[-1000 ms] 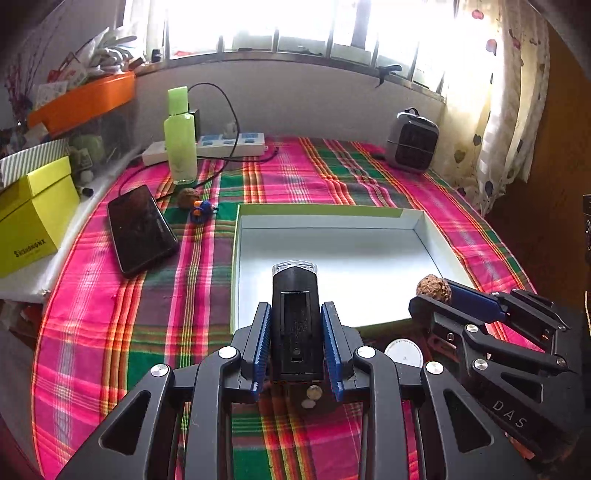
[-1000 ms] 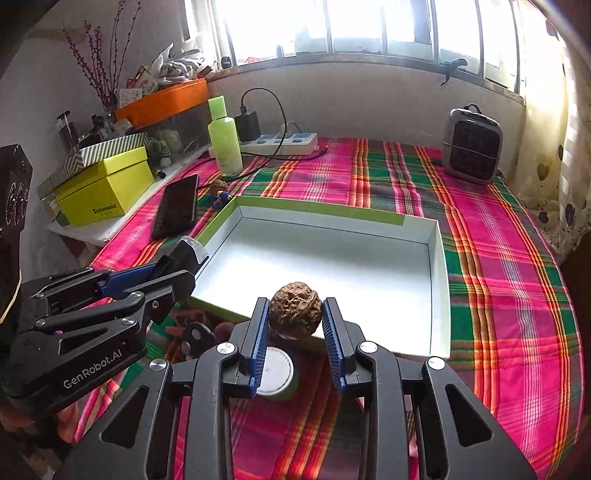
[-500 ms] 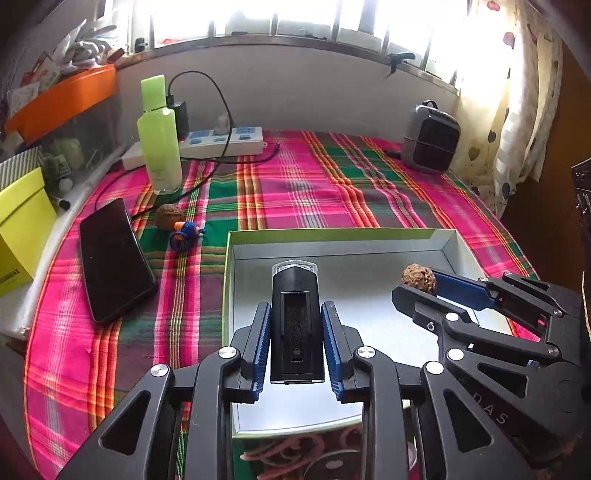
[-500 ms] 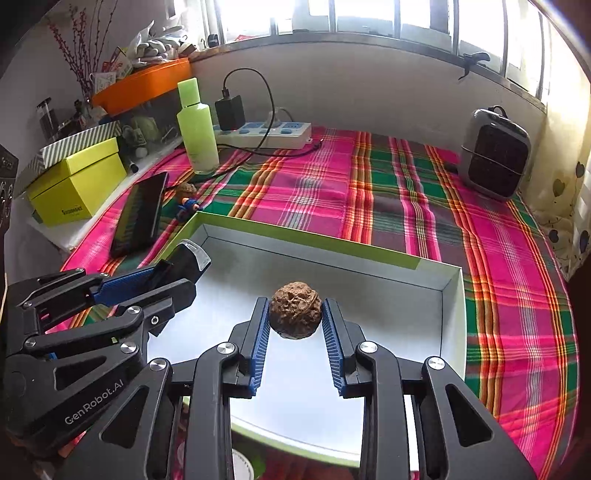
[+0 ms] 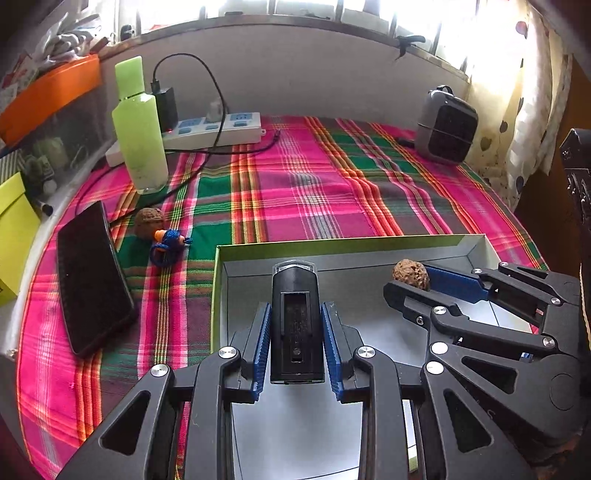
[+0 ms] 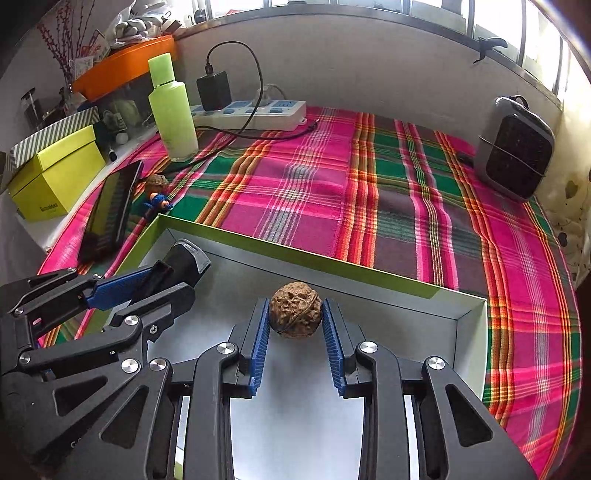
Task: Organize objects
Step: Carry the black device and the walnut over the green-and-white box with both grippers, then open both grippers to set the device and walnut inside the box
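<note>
Plaid tablecloth [image 6: 388, 206], open box [image 6: 469, 332], phone [image 5: 92, 277], bottle [image 5: 140, 125], power strip [image 6: 258, 110]

Bright window [image 6: 369, 5] w/ curtain [image 5: 532, 92], plaid tablecloth [image 6: 369, 192]

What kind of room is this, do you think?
Probably a lived-in home room, not a lab: a plaid tablecloth covers the table under a curtained window, with a power strip, a small heater and a phone lying about.
</note>
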The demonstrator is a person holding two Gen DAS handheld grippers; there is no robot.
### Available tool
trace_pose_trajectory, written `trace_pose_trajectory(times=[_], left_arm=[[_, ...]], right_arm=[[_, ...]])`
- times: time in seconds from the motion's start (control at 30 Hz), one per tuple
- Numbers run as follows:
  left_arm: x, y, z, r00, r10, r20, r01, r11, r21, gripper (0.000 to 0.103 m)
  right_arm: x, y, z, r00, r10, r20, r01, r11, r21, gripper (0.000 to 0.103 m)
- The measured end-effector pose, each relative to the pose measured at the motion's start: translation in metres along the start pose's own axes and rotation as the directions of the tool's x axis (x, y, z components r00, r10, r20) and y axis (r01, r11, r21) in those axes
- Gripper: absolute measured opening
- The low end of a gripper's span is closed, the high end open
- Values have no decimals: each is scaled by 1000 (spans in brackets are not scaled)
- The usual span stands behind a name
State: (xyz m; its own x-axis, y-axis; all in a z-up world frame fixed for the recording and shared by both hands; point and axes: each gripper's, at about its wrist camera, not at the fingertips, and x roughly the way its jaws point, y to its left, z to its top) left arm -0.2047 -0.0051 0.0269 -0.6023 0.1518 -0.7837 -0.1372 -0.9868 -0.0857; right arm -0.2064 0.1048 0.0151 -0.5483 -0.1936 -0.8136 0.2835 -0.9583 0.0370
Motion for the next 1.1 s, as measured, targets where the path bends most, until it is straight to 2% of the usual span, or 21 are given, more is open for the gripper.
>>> trace_pose_trajectory(times=[0.2,0.93,1.1], left_arm=[[10,1,0,1000,8,-21,-8,1000,4,25],[15,-6,1,998,60,-19,-59,998,36,26],[14,-5,1,998,65,-23,-64,998,30,30]], right_arm=[[6,-3,2,1000,-7,-6,7,1000,0,30],[14,-4,3,999,-33,-30,32,999,-11,30],[13,-6,1,999,-30,-32,30,1000,5,30]])
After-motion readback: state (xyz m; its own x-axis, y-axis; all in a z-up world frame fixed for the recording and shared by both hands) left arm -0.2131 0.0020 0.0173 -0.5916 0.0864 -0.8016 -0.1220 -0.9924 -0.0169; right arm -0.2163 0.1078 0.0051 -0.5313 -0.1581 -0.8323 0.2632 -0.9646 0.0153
